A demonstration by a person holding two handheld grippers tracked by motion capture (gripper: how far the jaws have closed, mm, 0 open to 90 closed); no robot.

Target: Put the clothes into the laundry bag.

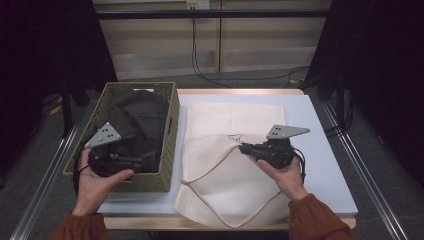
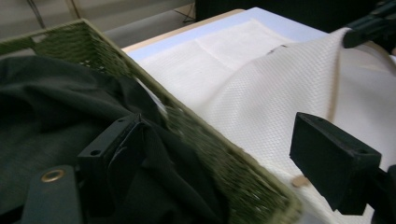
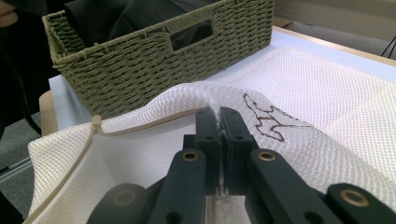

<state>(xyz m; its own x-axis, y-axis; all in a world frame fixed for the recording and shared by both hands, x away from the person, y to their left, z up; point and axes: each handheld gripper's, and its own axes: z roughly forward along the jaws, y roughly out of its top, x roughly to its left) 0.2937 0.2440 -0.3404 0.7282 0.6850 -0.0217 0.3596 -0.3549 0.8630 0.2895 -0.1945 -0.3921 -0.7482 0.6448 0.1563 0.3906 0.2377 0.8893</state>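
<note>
Both fingers: right gripper (image 3: 219,122) pinching mesh bag (image 3: 327,107); left gripper (image 2: 224,158) spread, dark garment (image 2: 56,121) at one finger.

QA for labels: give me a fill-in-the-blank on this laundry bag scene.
1. The right gripper is shut on the white mesh ____.
2. The dark clothing lies in the green woven ____.
3. The left gripper has jaws that stand ____.

Missing words: bag; basket; open

No legible text or labels.
</note>
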